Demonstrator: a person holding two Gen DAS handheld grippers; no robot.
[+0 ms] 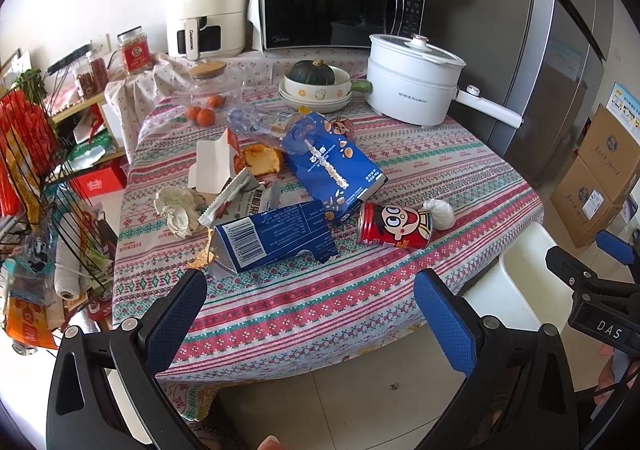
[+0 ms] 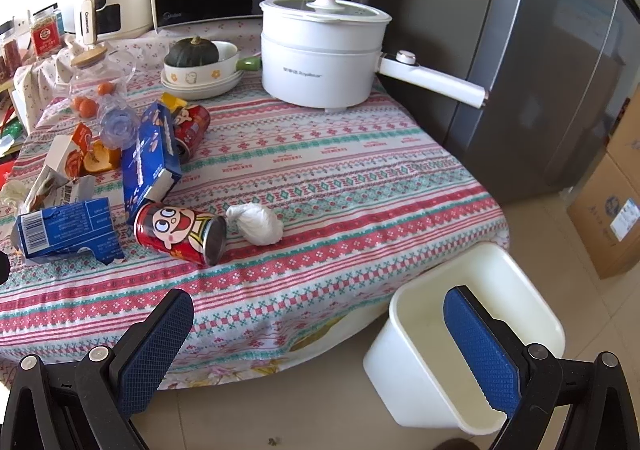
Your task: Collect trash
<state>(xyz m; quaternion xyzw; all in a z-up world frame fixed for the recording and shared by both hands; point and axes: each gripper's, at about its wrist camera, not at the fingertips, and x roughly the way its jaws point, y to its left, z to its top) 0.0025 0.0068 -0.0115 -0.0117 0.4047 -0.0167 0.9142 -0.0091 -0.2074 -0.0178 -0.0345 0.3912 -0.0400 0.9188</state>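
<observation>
Trash lies scattered on the patterned tablecloth (image 1: 360, 302): a red cartoon can (image 1: 396, 225) (image 2: 180, 232) on its side, a knotted white bag (image 1: 439, 213) (image 2: 258, 225) beside it, a torn blue carton (image 1: 272, 236) (image 2: 66, 230), a bigger blue box (image 1: 336, 166) (image 2: 150, 156), crumpled paper (image 1: 178, 206), a silver wrapper (image 1: 230, 196), a clear bottle (image 1: 260, 122) and orange peel (image 1: 262, 160). A white bin (image 2: 472, 350) (image 1: 520, 290) stands on the floor by the table's right edge. My left gripper (image 1: 310, 304) hangs open over the near table edge. My right gripper (image 2: 320, 334) is open, its right finger over the bin.
At the back stand a white electric pot (image 1: 412, 78), a bowl holding a green squash (image 1: 314, 84), a microwave (image 1: 340, 6), an air fryer (image 1: 206, 10) and tangerines (image 1: 204, 115). A wire rack (image 1: 44, 170) crowds the left; a grey fridge (image 1: 560, 50) and cardboard boxes (image 1: 600, 178) the right.
</observation>
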